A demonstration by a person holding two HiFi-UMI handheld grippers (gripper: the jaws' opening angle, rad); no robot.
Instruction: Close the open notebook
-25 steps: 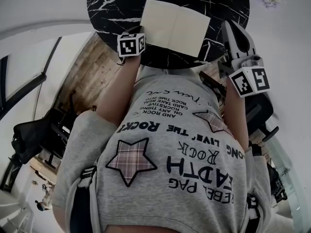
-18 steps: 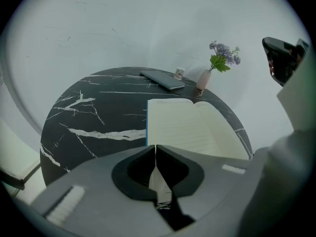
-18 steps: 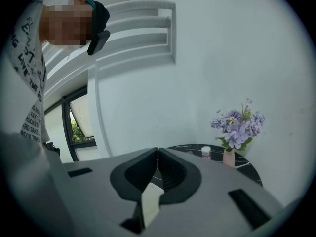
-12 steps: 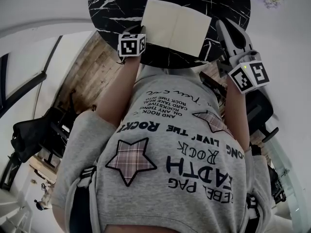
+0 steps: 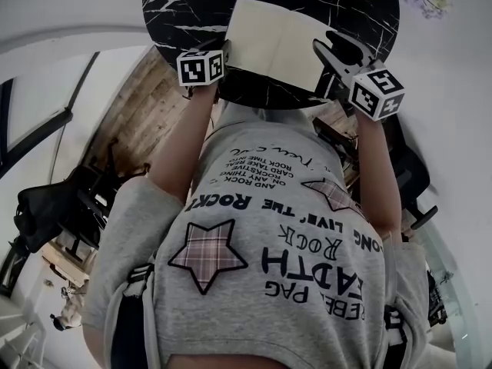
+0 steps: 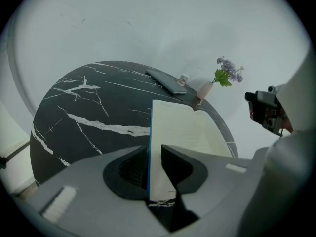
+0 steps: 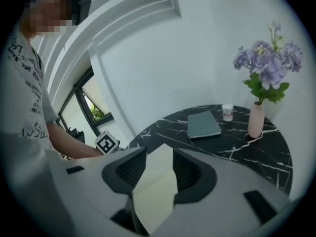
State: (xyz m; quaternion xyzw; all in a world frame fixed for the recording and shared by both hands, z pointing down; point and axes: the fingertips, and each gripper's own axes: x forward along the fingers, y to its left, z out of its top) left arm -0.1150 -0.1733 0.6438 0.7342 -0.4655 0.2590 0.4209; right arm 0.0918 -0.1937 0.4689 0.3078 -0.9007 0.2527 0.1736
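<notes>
An open notebook (image 5: 277, 41) with cream pages lies on the round black marble table (image 5: 192, 6), near its front edge. My left gripper (image 5: 224, 58) is at the notebook's left edge. In the left gripper view its jaws (image 6: 154, 154) have just been opening, with the blue cover edge (image 6: 149, 147) standing between them close to one jaw. My right gripper (image 5: 327, 48) is at the notebook's right edge. Its jaws (image 7: 159, 157) have just been opening and stand wide. The right page corner (image 7: 155, 191) lies between them, untouched by the pads.
At the table's far side are a closed grey-green notebook (image 7: 203, 124), a small cup (image 7: 227, 111) and a pink vase (image 7: 256, 120) of purple flowers. The person's grey printed T-shirt (image 5: 269, 267) fills the lower head view. Dark chairs (image 5: 46, 206) stand on the wooden floor.
My right gripper has come down from beside the table onto the notebook's right edge. The left gripper has stayed at the left edge.
</notes>
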